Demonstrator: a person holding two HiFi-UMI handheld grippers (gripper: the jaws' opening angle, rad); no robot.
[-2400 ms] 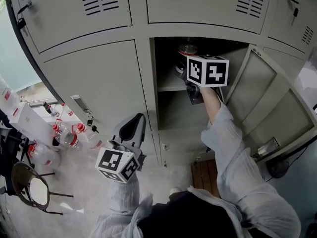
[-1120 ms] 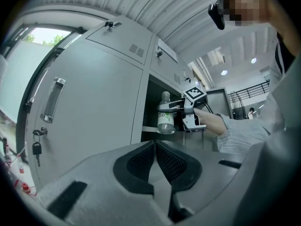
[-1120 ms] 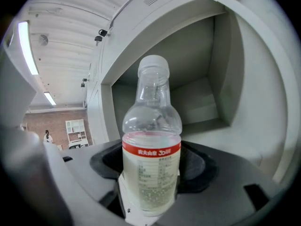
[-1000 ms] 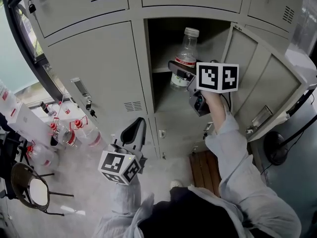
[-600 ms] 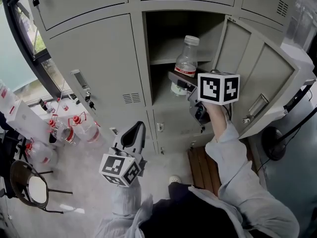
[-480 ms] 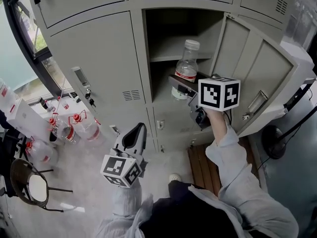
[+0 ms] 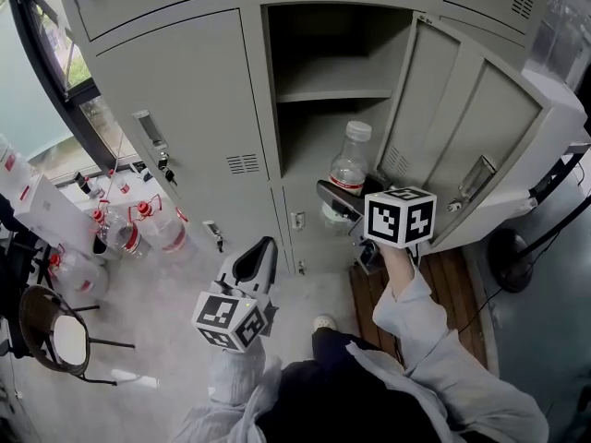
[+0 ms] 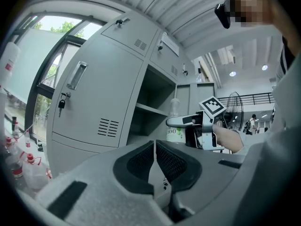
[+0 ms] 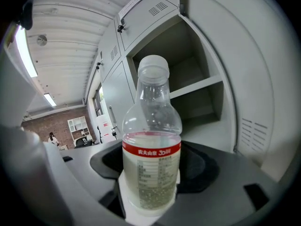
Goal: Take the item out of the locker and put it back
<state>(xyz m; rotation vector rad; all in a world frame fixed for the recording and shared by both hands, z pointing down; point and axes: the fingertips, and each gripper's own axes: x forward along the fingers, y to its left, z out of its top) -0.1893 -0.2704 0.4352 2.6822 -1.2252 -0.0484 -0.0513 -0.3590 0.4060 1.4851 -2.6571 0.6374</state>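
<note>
The right tool (image 7: 337, 201) is clamped on the lower part of a clear plastic bottle (image 7: 350, 162), one jaw on each side of it, just under its red label band. The bottle is upright, with its white cap on, and it is outside the locker (image 7: 323, 26), in the air in front of the open compartment and lower than the shelf (image 7: 332, 93). In the right gripper view the bottle fills the space between the jaws, and the shelf is seen behind it with nothing on it. The door (image 7: 462, 127) of this compartment stands open to the right of the bottle. The left tool (image 7: 255, 258) is low, well apart from the locker and from the bottle, over the floor (image 7: 175, 293); in the left gripper view its two jaws are together and nothing is between them. This tool points about level toward the locker. The next compartment on the left is closed, and a key hangs below its handle (image 7: 148, 129). Near the locker's lower left corner several bottles with red caps (image 7: 138, 233) stand on the floor, and a round chair (image 7: 55, 340) is at the left edge of the head view. A wooden board (image 7: 462, 289) lies on the floor under the open door.
</note>
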